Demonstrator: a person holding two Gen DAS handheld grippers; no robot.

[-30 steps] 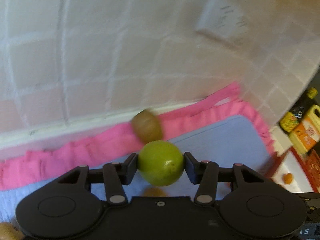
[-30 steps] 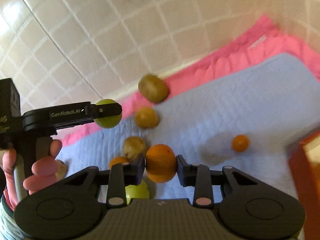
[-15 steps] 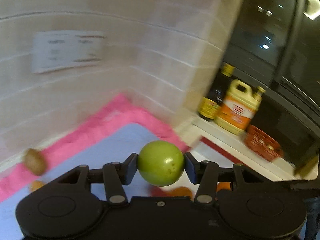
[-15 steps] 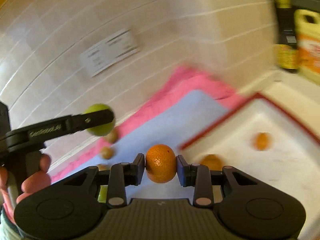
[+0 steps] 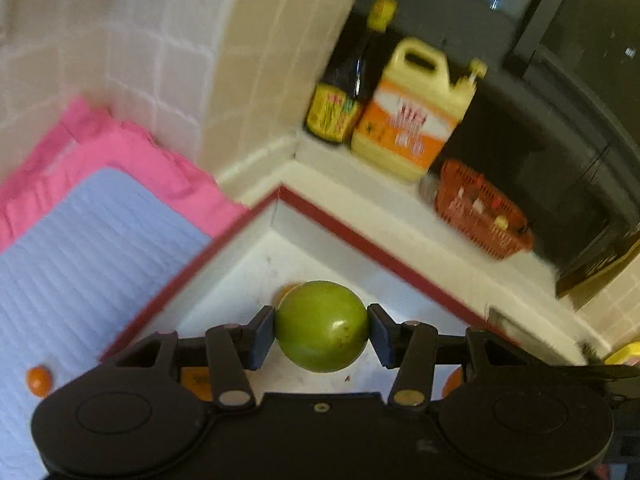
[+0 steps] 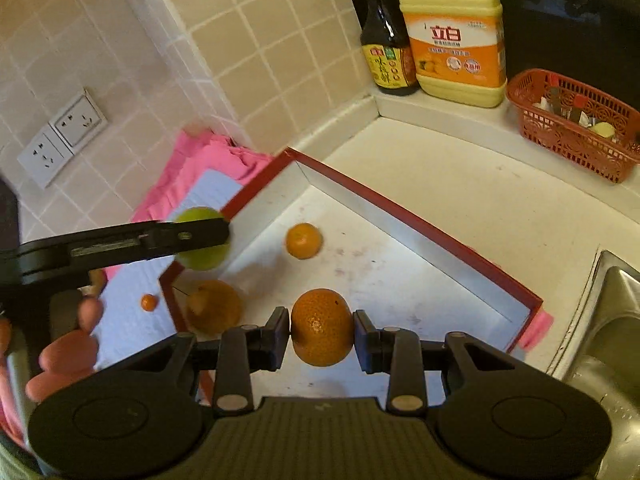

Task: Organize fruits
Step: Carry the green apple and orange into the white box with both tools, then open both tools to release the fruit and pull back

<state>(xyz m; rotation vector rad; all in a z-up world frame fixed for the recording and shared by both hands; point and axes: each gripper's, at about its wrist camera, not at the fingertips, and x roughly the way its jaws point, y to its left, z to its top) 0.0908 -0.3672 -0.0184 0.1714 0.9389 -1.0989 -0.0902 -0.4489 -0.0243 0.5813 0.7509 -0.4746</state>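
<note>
Below me lies a white countertop (image 6: 460,184) in a tiled kitchen corner, a steel sink (image 6: 616,320) at its right edge. On it sits a shallow white tray with a red rim (image 6: 420,228), overlapping a pale blue quilted mat (image 5: 88,248) laid over a pink cloth (image 5: 120,148). Against the back stand a yellow detergent jug (image 6: 456,32), a dark sauce bottle (image 6: 384,40) and a red plastic basket (image 6: 576,124).

My left gripper (image 5: 321,327) pinches a green citrus fruit (image 5: 322,326) above the tray's near-left area. My right gripper (image 6: 321,327) pinches a mandarin (image 6: 322,327) over the tray's middle. Two oranges already rest inside the tray: one (image 6: 304,241) toward its back, a larger one (image 6: 214,306) by the left rim. A tiny orange fruit (image 6: 149,302) sits on the mat, just outside.

To place well, I would lower each fruit close to the tray floor before letting go, choosing bare spots apart from the resting oranges, so nothing rolls or knocks a neighbour.
</note>
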